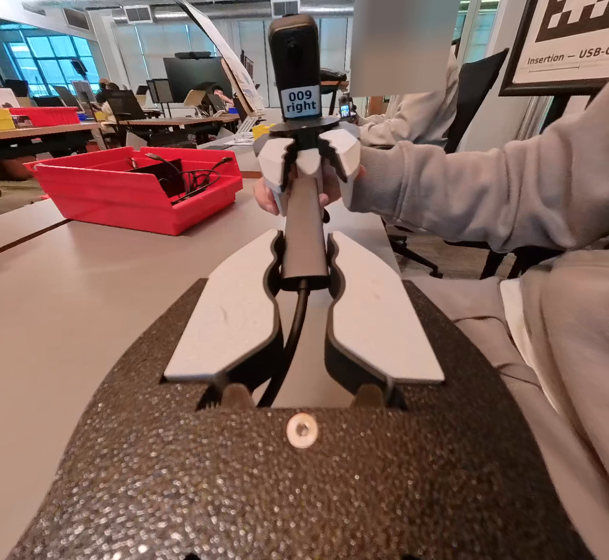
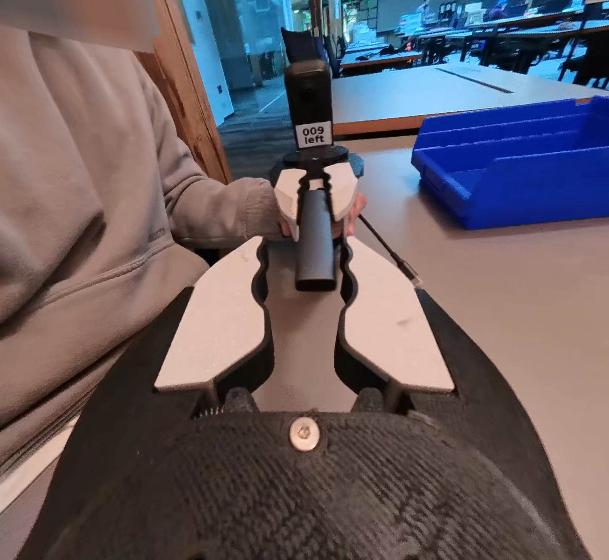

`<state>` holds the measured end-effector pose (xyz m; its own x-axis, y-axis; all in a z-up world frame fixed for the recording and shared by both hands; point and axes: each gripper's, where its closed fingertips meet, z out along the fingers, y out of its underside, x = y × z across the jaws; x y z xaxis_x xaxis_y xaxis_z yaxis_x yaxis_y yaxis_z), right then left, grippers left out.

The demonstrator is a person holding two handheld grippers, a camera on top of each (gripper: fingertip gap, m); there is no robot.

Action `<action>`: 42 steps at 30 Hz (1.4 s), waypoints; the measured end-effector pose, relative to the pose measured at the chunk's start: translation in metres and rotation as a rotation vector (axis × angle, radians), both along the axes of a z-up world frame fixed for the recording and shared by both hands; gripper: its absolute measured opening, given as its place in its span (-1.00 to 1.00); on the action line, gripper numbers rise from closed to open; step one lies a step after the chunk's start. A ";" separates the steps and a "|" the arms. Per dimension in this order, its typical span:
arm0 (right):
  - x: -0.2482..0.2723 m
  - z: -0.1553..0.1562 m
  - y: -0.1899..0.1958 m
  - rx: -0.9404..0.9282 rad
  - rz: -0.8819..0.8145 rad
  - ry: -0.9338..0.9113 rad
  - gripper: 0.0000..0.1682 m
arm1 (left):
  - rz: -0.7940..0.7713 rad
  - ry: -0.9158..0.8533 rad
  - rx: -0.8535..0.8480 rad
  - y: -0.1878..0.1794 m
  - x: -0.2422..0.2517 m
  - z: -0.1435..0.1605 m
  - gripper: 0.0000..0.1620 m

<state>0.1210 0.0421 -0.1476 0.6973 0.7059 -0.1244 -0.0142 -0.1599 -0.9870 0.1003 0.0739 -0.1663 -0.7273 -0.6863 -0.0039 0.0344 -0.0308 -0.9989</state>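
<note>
Jaws, left: left gripper (image 1: 304,244) is narrow and clamped on the grey hub (image 1: 304,231) at its cable end; both fingers press the hub's sides.
Jaws, right: right gripper (image 2: 304,242) is part open. Its fingers flank the hub's free end, with a clear gap on the side toward the person and very little on the other. No firm clamp shows.
Hub pose: held off the table (image 1: 99,280), lying lengthwise between the two grippers, which face each other. One end sits in each set of jaws.
Right gripper seen from left wrist view: its fingers sit around the far end of the hub, with a hand (image 1: 267,198) wrapped behind them.
Cable: black cable (image 1: 296,313) leaves the hub's near end and runs back between the left fingers. In the right wrist view it trails down to the table, and its plug (image 2: 413,277) lies flat just beside the right gripper's outer finger.
Red bin: red bin (image 1: 131,211) sits on the table off to the side of the left gripper, well apart, with loose dark cables and a black box inside.
Blue bin: blue bin (image 2: 494,201) sits on the table beyond the plug; the part in view shows nothing inside.
Person: grey sleeve (image 1: 461,181) reaches to the right gripper, torso close behind.
Blur: slight motion blur in both views, so fine finger contact on the right is hard to read.
</note>
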 end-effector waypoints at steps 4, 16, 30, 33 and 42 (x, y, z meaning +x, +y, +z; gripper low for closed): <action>-0.006 -0.002 0.002 0.005 -0.028 -0.069 -0.71 | -0.028 -0.012 -0.017 -0.007 -0.002 0.004 -0.70; 0.003 -0.002 0.001 -0.018 -0.103 -0.075 -0.69 | 0.005 -0.052 -0.014 -0.005 0.000 0.008 -0.70; 0.003 -0.009 0.006 -0.047 -0.106 -0.106 -0.72 | 0.010 -0.039 -0.041 -0.002 0.001 0.006 -0.70; 0.005 -0.003 0.006 -0.016 -0.130 -0.110 -0.72 | 0.080 -0.054 -0.069 0.003 0.007 0.011 -0.35; 0.096 0.077 -0.023 0.145 -0.425 -0.214 -0.72 | 0.568 -0.237 0.026 0.060 0.023 0.027 0.34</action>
<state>0.2168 0.0190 -0.0703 0.9262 0.3534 0.1310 0.1567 -0.0449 -0.9866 0.1237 0.1340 -0.1390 -0.2257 -0.9636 -0.1432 0.2598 0.0821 -0.9622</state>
